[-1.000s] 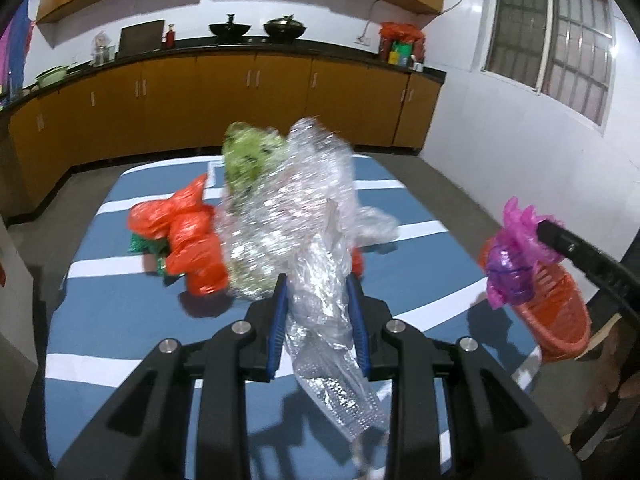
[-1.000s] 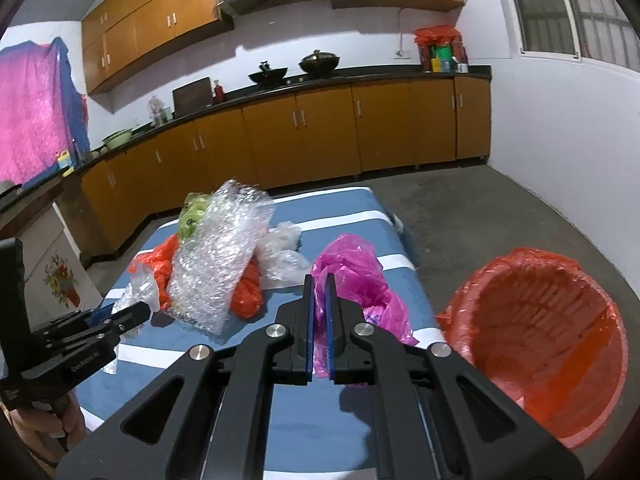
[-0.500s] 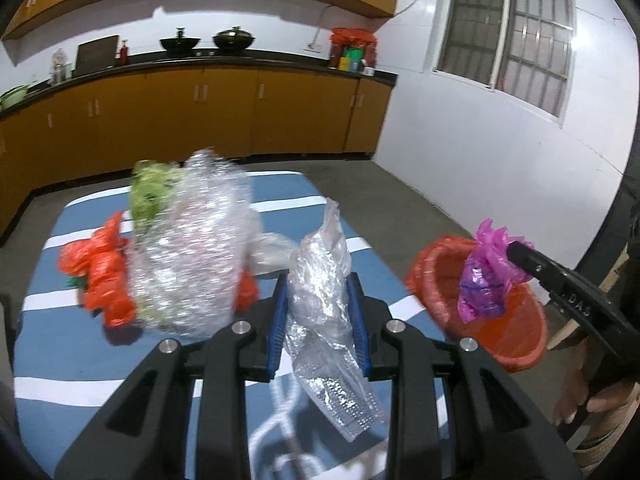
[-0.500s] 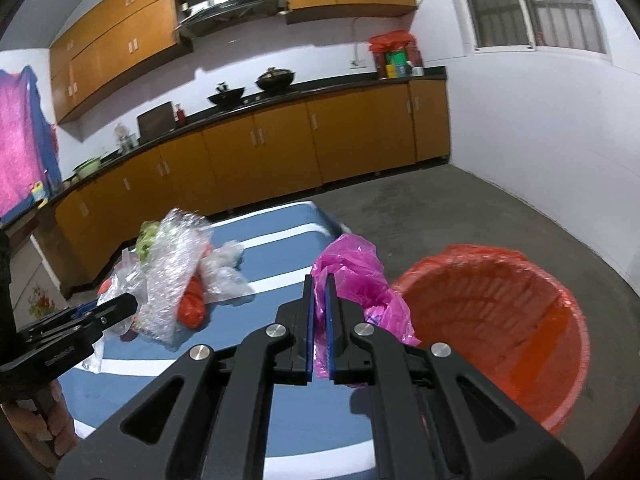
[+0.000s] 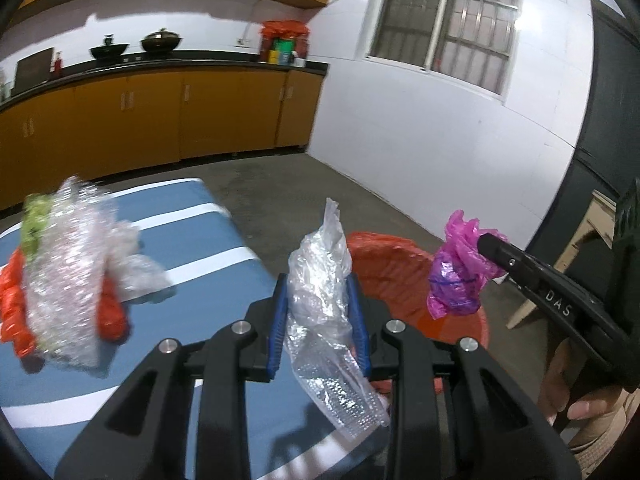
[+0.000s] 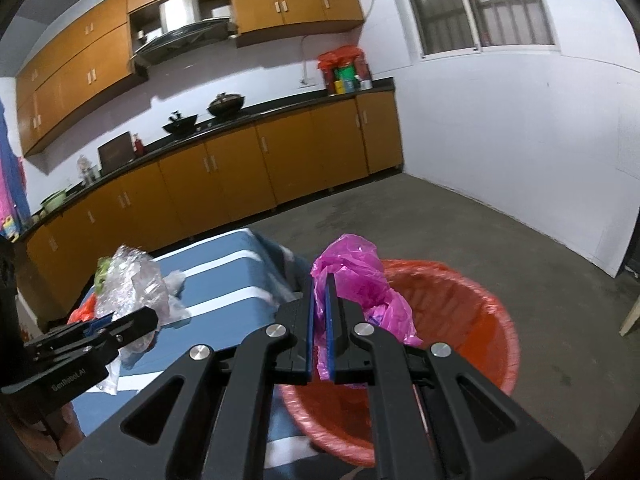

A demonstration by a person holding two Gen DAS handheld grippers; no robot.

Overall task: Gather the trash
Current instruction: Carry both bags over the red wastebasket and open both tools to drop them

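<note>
My left gripper (image 5: pixel 318 300) is shut on a clear crumpled plastic bag (image 5: pixel 320 280) and holds it over the table's right edge, close to the orange bin (image 5: pixel 400 264). My right gripper (image 6: pixel 320 300) is shut on a pink plastic bag (image 6: pixel 356 276) and holds it above the orange bin (image 6: pixel 460 320). The pink bag (image 5: pixel 456 272) and the right gripper (image 5: pixel 490 246) also show in the left wrist view. On the blue striped table (image 5: pixel 192 236) lies a pile of bubble wrap (image 5: pixel 68 264), orange bags (image 5: pixel 110 312) and something green (image 5: pixel 34 220).
The bin stands on the concrete floor (image 6: pixel 500 240) just past the table's right edge. Orange kitchen cabinets (image 6: pixel 280 160) line the far wall. A white wall with a barred window (image 5: pixel 452 24) is to the right. A wooden furniture leg (image 5: pixel 568 256) stands behind the bin.
Both grippers have swung right, away from the trash pile and toward the bin. The pink bag went from over the table to over the bin; the clear bag neared the table's edge.
</note>
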